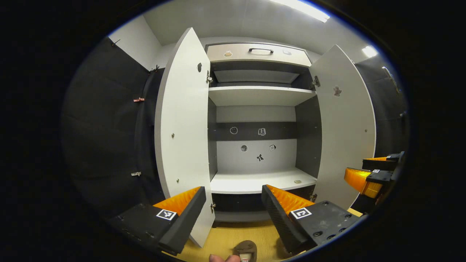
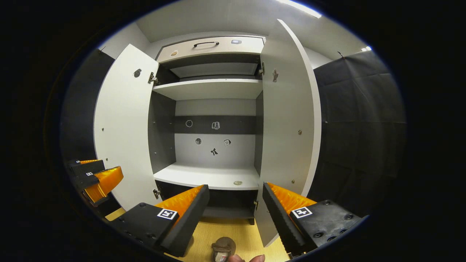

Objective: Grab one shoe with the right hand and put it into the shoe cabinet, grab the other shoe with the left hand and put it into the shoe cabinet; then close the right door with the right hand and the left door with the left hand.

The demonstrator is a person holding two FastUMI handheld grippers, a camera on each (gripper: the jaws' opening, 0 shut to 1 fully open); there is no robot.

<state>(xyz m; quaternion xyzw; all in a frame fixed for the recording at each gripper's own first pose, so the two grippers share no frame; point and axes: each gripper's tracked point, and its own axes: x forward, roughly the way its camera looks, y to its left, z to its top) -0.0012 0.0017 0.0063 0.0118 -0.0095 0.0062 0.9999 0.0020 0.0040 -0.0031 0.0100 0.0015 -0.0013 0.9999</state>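
Note:
The white shoe cabinet stands in front of me with both doors swung wide open: left door [image 1: 182, 127] [image 2: 123, 127], right door [image 1: 346, 127] [image 2: 287, 109]. Its lower shelf [image 1: 255, 182] [image 2: 211, 176] is bare except for a small round thing [image 1: 297, 181] [image 2: 237, 182]. My left gripper [image 1: 233, 189] is open and holds nothing, level with the shelf's front edge. My right gripper [image 2: 236, 185] is also open and holds nothing. A brown shoe [image 1: 245, 251] [image 2: 222, 249] lies on the floor at the bottom edge, below both grippers, with a bit of a person touching it.
An upper shelf [image 1: 258, 95] and a top drawer with a handle [image 1: 260, 51] sit above. Stickers dot the cabinet's back wall [image 1: 255, 156]. The floor [image 1: 225, 240] is yellow wood. Black cloth walls flank the cabinet. The right gripper [image 1: 371, 174] shows at the right, the left gripper [image 2: 94, 178] at the left.

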